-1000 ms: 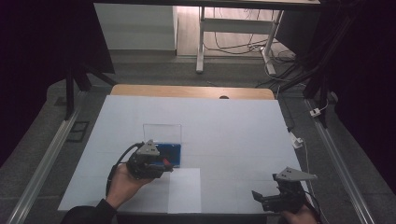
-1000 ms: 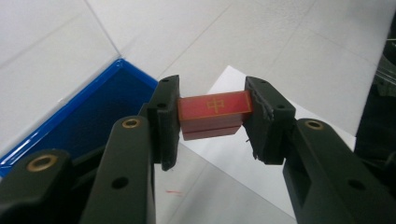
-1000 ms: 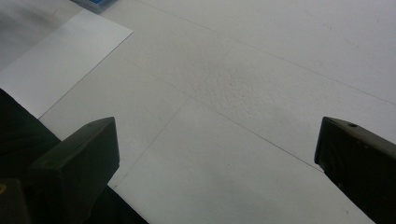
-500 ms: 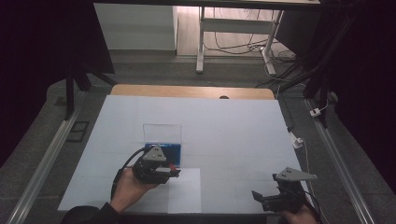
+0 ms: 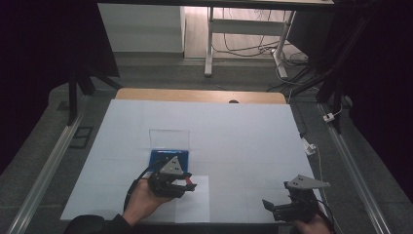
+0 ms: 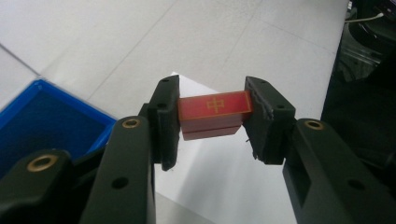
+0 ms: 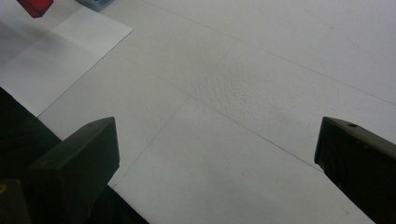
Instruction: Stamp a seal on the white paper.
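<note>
Red tile gripped in the left jaws above the white sheet

Red and flat, a small tile (image 6: 215, 114) with a gold character on its top face sits clamped between the two black jaws of the left gripper (image 6: 212, 122), one jaw pressed on each short end. It looks like two thin red pieces stacked, the lower one peeking out under the upper. The tile is held clear of the surface, over a loose white sheet of paper (image 5: 195, 202) that lies near the front edge of the counter (image 5: 243, 136), left of its middle. In the high view the left gripper (image 5: 187, 184) is carried by a hand (image 5: 141, 200) that comes in from the front edge, and the red tile shows as a small red spot at the jaw tips. Just behind the gripper, toward the far edge, lies a blue tray (image 5: 156, 156), with a clear, colourless lid or box (image 5: 169, 138) touching its far side. In the left gripper view the tray's blue corner (image 6: 42, 121) lies down to the left of the jaws.

The right gripper (image 5: 272, 208) hovers near the front right corner of the counter, well apart from the left one. Its jaws stand wide apart with nothing between them, over bare white counter covering; in the right gripper view the red tile (image 7: 35, 6) is in the far upper left corner
</note>
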`<control>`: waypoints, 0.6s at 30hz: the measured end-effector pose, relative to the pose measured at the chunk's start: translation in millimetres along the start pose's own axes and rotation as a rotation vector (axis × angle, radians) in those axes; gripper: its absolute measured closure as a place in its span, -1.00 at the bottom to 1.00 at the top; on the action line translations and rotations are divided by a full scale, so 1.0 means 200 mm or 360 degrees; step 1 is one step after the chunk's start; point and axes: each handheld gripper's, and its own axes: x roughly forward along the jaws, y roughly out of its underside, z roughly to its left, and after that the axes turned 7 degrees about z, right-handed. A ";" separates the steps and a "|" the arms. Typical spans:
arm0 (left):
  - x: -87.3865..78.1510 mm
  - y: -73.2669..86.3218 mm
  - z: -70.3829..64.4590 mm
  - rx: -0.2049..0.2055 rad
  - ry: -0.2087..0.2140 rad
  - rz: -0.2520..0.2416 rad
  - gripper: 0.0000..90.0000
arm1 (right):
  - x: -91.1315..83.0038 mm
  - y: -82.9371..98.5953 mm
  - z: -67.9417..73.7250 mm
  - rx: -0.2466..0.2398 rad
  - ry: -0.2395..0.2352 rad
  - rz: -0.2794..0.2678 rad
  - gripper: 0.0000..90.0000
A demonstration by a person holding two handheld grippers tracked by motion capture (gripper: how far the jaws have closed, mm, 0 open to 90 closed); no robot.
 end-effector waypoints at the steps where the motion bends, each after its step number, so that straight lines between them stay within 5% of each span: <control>1: 0.00 0.00 0.00 0.0000 0.0000 0.0000 0.27 | 0.00 0.00 0.00 -0.0001 0.0000 0.0001 -0.99; 18: 0.11 0.01 -0.01 0.0082 -0.0001 0.0111 0.27 | 0.00 0.00 0.00 -0.0008 0.0005 0.0009 -0.99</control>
